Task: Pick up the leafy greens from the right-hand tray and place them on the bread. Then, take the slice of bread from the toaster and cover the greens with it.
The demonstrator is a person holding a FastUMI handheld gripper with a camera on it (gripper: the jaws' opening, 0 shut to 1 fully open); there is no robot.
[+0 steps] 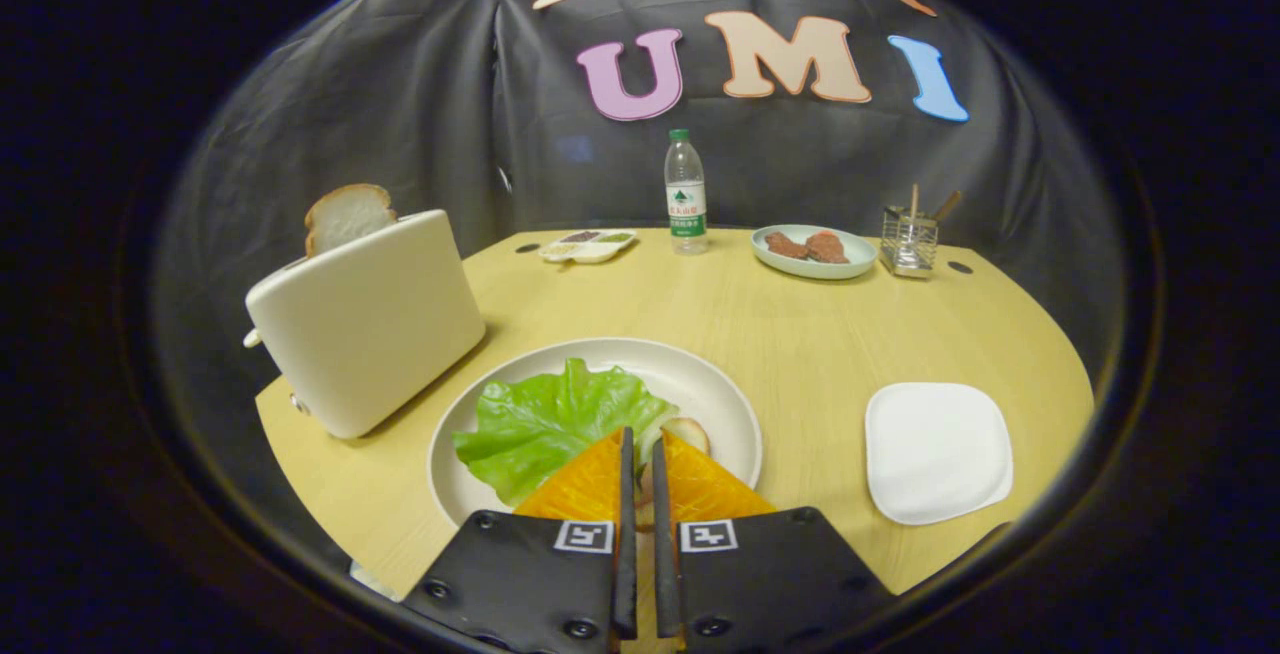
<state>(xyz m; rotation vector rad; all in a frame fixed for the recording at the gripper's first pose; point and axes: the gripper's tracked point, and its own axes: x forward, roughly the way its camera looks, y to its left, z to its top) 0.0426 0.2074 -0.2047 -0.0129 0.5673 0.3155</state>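
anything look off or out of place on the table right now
Nothing spilled or damaged. The lettuce leaf sits off-centre on the round plate, spreading toward the toaster side and leaving an edge of the bread uncovered. The gripper is nearly closed just above it, holding nothing. One slice stands in the toaster.

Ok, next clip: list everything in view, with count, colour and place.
table: 1, light wood, under everything
toaster: 1, cream, left of the big plate
bread slice: 1, white, standing in the toaster
big plate: 1, cream, just ahead of the fingers
lettuce leaf: 1, green, on the big plate
square tray: 1, white, right of the big plate
bottle: 1, clear, far edge
meat plate: 1, pale, right of the bottle
gripper: 1, fingers nearly shut, holding nothing
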